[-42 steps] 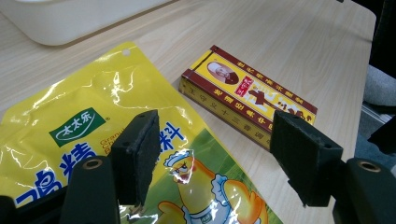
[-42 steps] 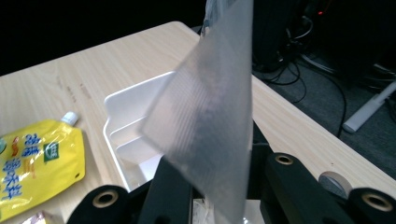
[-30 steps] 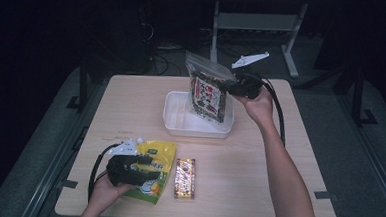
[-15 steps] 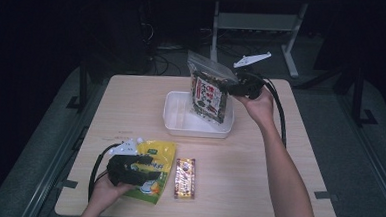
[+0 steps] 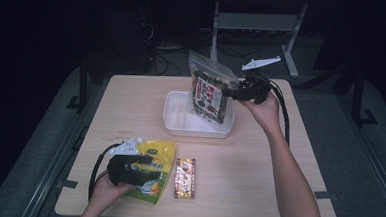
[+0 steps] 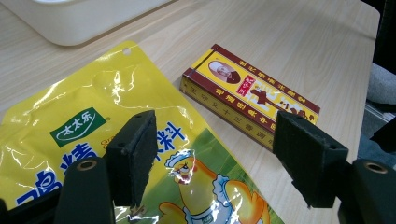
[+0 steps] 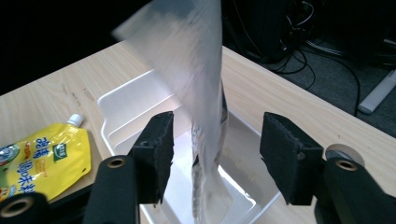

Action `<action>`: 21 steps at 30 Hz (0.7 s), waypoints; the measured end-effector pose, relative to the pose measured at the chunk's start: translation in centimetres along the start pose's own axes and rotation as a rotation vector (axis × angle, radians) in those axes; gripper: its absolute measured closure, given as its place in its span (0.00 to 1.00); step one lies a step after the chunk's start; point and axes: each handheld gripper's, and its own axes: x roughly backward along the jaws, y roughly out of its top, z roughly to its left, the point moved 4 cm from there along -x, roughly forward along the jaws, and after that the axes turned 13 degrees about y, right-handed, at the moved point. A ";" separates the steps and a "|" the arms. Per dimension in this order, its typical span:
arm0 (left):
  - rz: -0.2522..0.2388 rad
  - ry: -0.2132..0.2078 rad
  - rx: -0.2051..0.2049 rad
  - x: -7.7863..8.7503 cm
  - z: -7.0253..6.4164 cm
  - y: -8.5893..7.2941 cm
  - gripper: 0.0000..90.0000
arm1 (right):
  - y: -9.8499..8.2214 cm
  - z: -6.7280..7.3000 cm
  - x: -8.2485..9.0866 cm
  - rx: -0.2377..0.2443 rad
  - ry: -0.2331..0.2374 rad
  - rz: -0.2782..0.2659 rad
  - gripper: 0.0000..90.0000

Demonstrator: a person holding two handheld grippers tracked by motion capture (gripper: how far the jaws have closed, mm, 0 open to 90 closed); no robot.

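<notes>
The seaweed snack bag (image 5: 210, 94) stands upright in the white tray (image 5: 177, 123), between the just-opened, non-pressing jaws of the right gripper (image 5: 236, 89). Left of the tray, the left gripper (image 5: 143, 167) hovers jaws apart over the yellow pouch (image 5: 157, 154), beside the red-yellow box (image 5: 184, 177).

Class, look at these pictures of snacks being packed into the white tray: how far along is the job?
Done: none lies flat in the white tray yet. In hand: the right gripper has just been opening, and the dark snack bag stands loose between its fingers, bottom end in the tray. Left: the yellow pouch, under the open left gripper, and the small box lie on the table.
</notes>
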 end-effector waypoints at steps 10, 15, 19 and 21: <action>0.004 0.013 -0.002 0.0 0.1 -0.1 0.33 | -1.1 0.9 1.2 -0.023 0.013 -0.014 0.42; 0.005 0.022 0.001 0.0 0.2 -0.2 0.33 | -1.7 1.3 1.9 -0.032 0.022 -0.012 0.41; 0.008 0.027 0.001 0.0 0.3 -0.2 0.32 | -2.4 1.8 2.5 -0.030 0.024 -0.011 0.41; 0.009 0.029 0.000 0.0 0.3 -0.2 0.32 | -2.6 1.9 2.6 -0.033 0.026 -0.011 0.41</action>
